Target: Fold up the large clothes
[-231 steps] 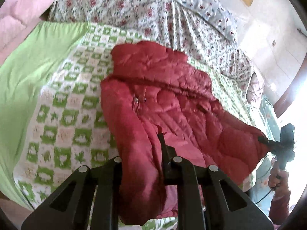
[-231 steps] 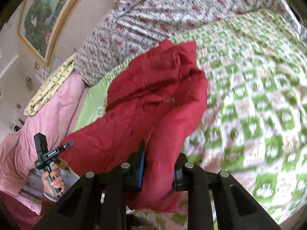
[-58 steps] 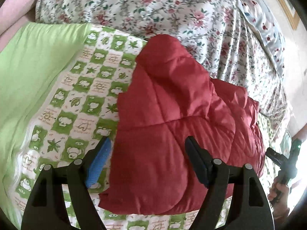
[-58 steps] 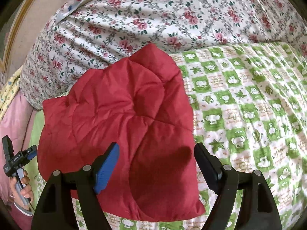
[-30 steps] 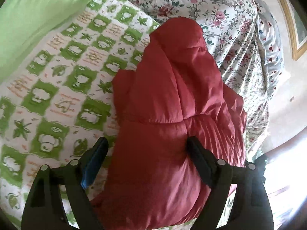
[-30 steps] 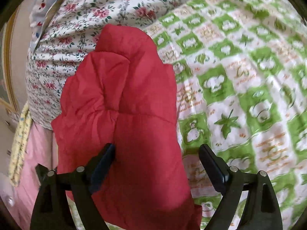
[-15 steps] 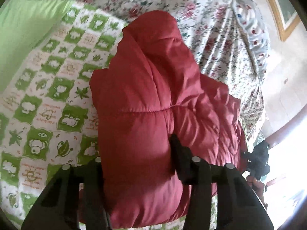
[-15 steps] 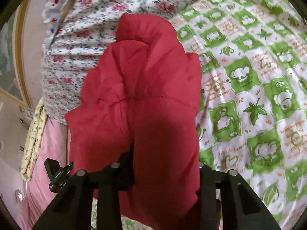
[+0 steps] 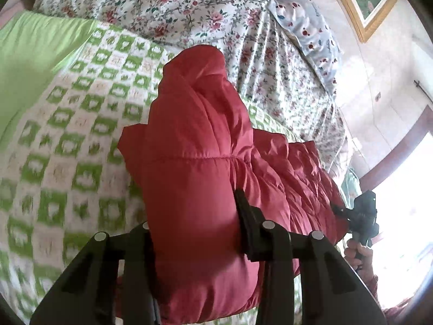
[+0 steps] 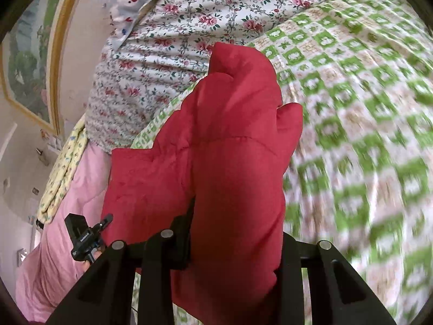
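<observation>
Over the green-checked quilt (image 9: 67, 140), we clamp both black grippers (image 9: 193, 216) (image 10: 235, 227) onto the folded red padded jacket (image 9: 194, 146) (image 10: 232, 140); its bulk hides their fingertips.

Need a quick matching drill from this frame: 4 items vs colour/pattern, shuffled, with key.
Items:
1. padded jacket
2. checked bedspread
3. quilt at the head of the bed
4. picture frame

Looks:
A. gold
B. green and white squares
C. plain red
D. rose print on white

Pairs: 1-C, 2-B, 3-D, 4-A
</observation>
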`<action>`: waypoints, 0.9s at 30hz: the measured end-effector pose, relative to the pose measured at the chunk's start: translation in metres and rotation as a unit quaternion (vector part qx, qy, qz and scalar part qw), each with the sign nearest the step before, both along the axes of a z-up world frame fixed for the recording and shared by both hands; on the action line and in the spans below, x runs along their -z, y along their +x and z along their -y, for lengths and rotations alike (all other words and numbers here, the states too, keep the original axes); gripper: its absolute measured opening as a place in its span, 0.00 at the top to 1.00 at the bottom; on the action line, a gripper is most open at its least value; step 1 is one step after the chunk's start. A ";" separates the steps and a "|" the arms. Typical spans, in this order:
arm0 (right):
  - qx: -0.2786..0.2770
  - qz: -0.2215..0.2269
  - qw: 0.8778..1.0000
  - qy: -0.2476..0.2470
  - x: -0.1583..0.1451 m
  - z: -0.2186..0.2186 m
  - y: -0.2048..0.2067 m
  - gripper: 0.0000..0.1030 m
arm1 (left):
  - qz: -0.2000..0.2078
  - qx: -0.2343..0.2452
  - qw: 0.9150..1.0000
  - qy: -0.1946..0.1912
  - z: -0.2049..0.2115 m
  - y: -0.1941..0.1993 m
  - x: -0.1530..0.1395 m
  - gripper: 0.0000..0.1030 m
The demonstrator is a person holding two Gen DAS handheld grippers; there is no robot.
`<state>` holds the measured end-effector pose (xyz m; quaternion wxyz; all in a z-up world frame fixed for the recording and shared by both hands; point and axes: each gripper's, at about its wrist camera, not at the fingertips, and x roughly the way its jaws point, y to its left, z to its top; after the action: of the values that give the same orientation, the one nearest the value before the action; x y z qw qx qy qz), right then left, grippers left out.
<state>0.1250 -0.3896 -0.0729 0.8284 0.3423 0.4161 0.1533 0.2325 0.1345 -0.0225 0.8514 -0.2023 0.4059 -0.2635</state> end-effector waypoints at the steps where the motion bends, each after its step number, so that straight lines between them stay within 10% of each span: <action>1: -0.001 -0.002 1.000 0.001 0.001 0.000 -0.007 0.69 | -0.001 -0.001 1.000 0.000 -0.001 -0.009 0.002 0.66; 11: 0.005 -0.013 0.999 0.037 0.029 0.000 -0.065 0.68 | -0.037 -0.021 0.999 -0.028 -0.025 -0.060 0.039 0.66; 27: 0.040 -0.026 0.999 0.027 0.062 0.005 -0.057 0.51 | -0.031 -0.065 0.996 0.045 -0.013 -0.052 0.057 0.47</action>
<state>0.0676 -0.3951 -0.1353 0.8133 0.3844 0.4193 0.1225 0.1810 0.1471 -0.0791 0.8619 -0.1975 0.4300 -0.1825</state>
